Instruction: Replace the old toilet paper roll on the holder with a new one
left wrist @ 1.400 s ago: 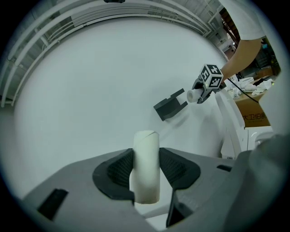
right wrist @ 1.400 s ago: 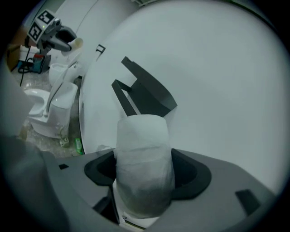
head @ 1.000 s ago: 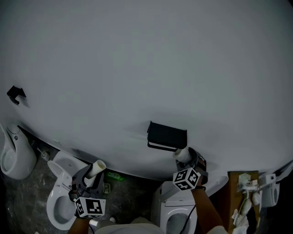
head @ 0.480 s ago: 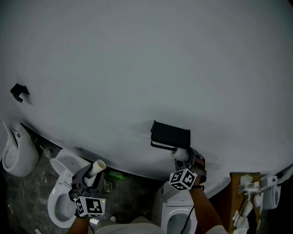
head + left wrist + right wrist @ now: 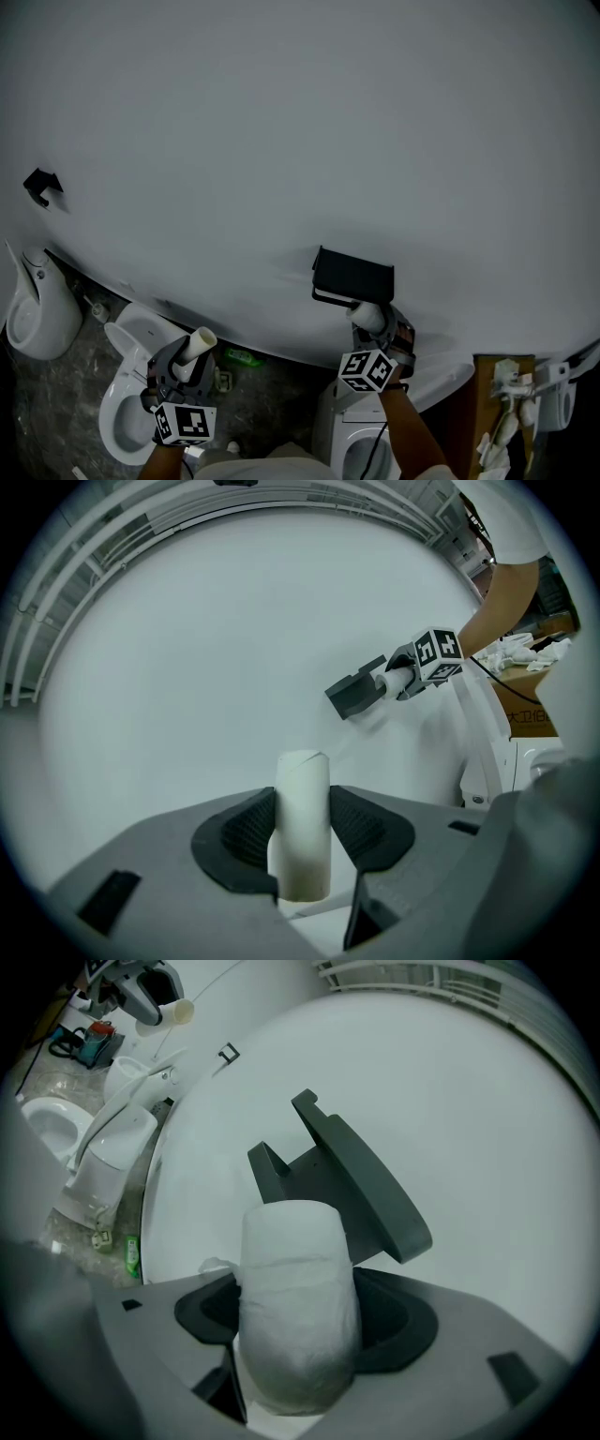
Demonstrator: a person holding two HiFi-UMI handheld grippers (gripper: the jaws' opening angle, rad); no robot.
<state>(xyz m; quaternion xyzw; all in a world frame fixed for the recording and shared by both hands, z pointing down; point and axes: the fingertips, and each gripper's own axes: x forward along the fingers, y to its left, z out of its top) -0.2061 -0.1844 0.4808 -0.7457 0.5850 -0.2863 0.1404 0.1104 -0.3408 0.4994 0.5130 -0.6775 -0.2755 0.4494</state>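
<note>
A dark holder [image 5: 352, 277] with a flat lid is fixed to the white wall; it shows close up in the right gripper view [image 5: 347, 1171] and small in the left gripper view [image 5: 354, 692]. My right gripper [image 5: 373, 323] is shut on a white toilet paper roll [image 5: 298, 1312], held upright just below the holder. The roll [image 5: 370, 317] nearly touches the holder's underside. My left gripper [image 5: 187, 361] is low at the left, shut on a bare cardboard tube [image 5: 301, 822] that sticks up between its pads [image 5: 198, 345].
Toilets stand below: one [image 5: 127, 412] under the left gripper, another [image 5: 361, 441] under the right arm. A urinal [image 5: 33, 305] hangs at far left. A small black hook [image 5: 40, 185] is on the wall. A cardboard box [image 5: 502, 412] with rags sits at right.
My right gripper has carried the paper roll up and a little left, closer under the holder. The left gripper with the tube has kept still.
</note>
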